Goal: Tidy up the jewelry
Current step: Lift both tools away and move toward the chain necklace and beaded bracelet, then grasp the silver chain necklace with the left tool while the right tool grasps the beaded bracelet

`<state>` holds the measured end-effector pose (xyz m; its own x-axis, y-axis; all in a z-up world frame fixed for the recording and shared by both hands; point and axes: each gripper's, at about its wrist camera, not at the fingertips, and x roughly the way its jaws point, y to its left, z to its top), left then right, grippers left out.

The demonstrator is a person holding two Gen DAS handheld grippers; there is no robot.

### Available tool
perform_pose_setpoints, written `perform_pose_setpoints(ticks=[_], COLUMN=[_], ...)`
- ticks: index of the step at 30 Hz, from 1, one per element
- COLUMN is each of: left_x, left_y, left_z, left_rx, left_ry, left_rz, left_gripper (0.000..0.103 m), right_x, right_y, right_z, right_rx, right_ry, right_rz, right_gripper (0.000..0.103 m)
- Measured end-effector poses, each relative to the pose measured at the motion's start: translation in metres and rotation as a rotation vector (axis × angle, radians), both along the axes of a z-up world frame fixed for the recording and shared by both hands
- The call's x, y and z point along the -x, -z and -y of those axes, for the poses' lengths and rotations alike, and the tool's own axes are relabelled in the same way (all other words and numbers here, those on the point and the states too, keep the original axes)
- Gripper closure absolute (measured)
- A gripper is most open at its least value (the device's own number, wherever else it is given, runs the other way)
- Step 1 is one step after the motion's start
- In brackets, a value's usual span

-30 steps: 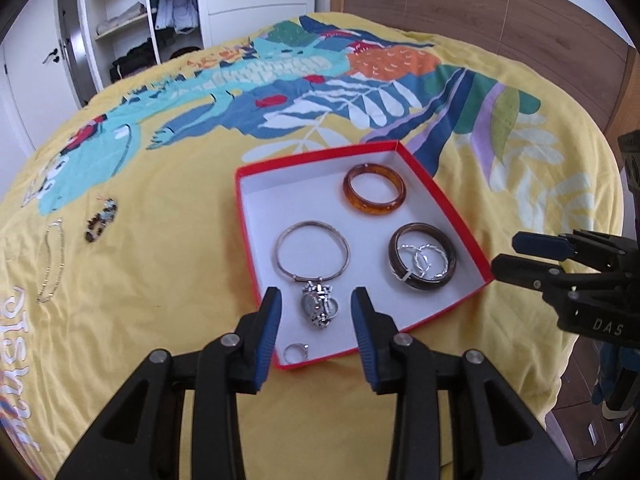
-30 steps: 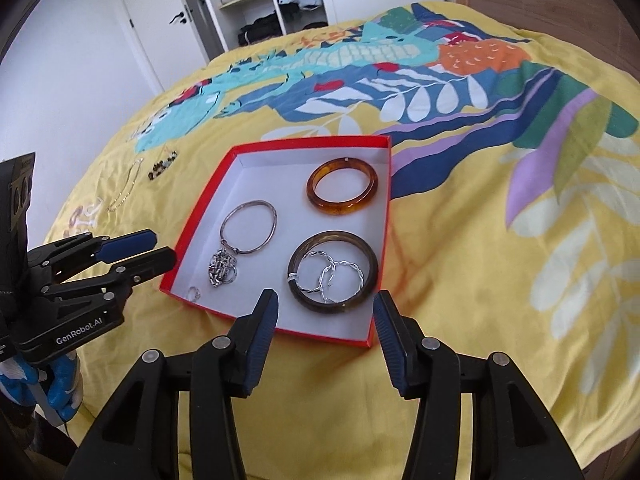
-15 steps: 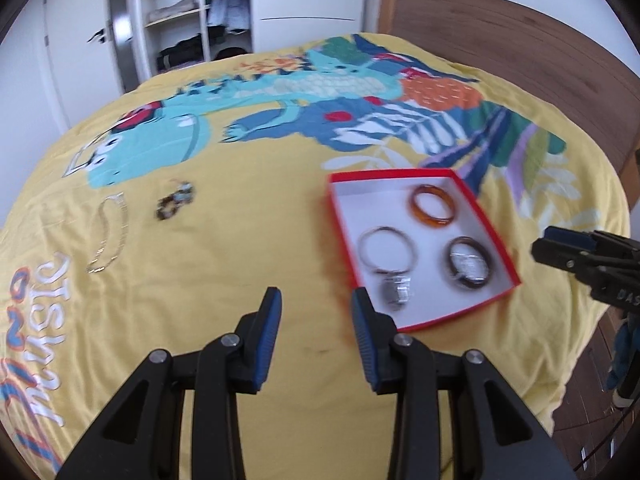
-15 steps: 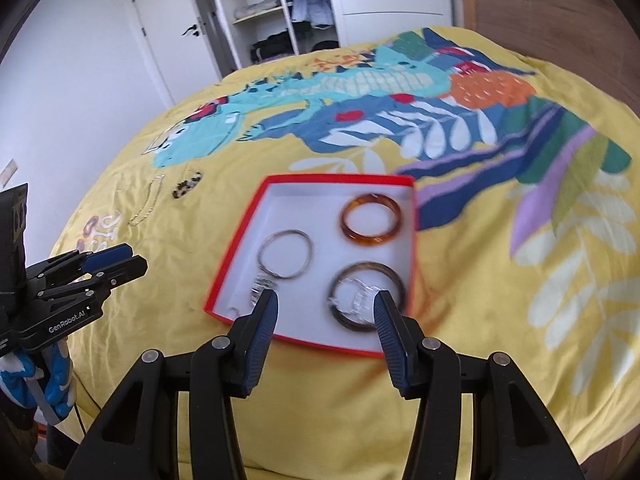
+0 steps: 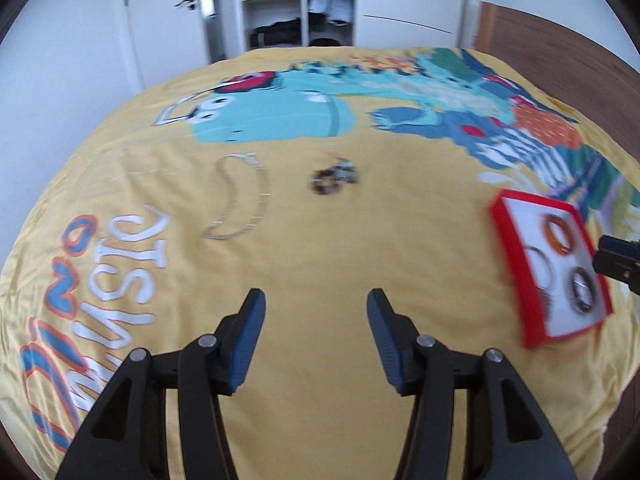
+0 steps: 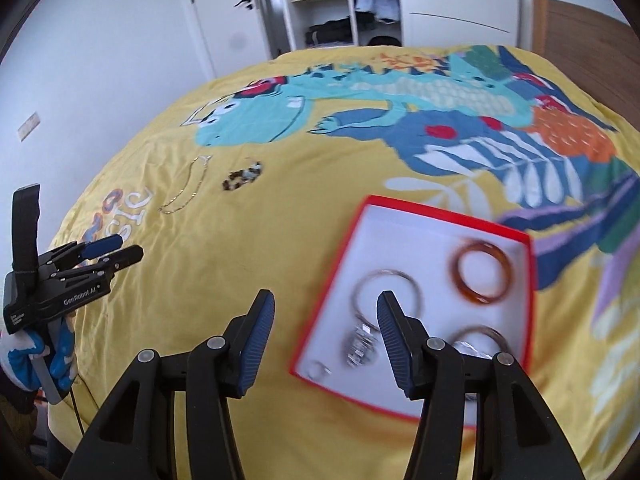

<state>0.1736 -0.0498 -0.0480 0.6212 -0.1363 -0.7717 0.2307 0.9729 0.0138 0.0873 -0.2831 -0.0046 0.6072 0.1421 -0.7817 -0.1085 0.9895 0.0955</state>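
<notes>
We hold both grippers, left [image 5: 316, 304] & right [image 6: 326, 308], jaws open, empty. Thin silver chain [image 5: 240, 196] & dark beaded bracelet [image 5: 332, 178] lie loose mid-bed, probably next for the red-rimmed white box [image 6: 332, 276] near bed's right edge.

red box [image 6: 436, 216] contents motion-blurred, dark bangle [image 6: 478, 338] partly behind right tool [image 6: 326, 308]

**Colours on my bed**

My bedspread [image 6: 248, 280] is yellow, printed with a turquoise dinosaur, blue and orange leaves and white lettering. My box [image 6: 332, 276] is red outside, white inside, holding an amber bangle [image 6: 482, 276]. My gripper fingers [image 5: 248, 336] are black with blue pads.
</notes>
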Motion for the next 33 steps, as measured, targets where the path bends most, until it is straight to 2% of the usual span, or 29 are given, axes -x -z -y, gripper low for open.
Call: perform_pose_setpoints(ticks=[4, 7, 13, 19, 25, 33], left_x=[-0.024, -0.045, -0.085, -0.120, -0.139, -0.160], left_y=[0.007, 0.013, 0.029, 0.042, 0.064, 0.088], left_z=[-0.031, -0.051, -0.078, -0.078, -0.060, -0.051], left_rx=[0.009, 0.047, 0.070, 0.097, 0.064, 0.040], left_ry=[-0.053, -0.087, -0.124, -0.095, -0.016, 0.001], left_rz=[0.012, 0.004, -0.010, -0.032, -0.062, -0.088], left_gripper=[0.049, 0.042, 0.039, 0.037, 0.037, 0.036], right_x=[-0.031, -0.056, -0.105, -0.151, -0.183, -0.218], right_y=[0.011, 0.020, 0.045, 0.075, 0.095, 0.117], right_z=[-0.028, -0.050, -0.090, -0.115, -0.116, -0.116], right_rx=[0.010, 0.002, 0.001, -0.037, -0.082, -0.169], right_ry=[-0.042, -0.086, -0.163, -0.186, -0.166, -0.154], right_rz=[-0.012, -0.024, -0.049, -0.070, -0.084, -0.109], right_gripper=[0.034, 0.033, 0.031, 0.031, 0.031, 0.031])
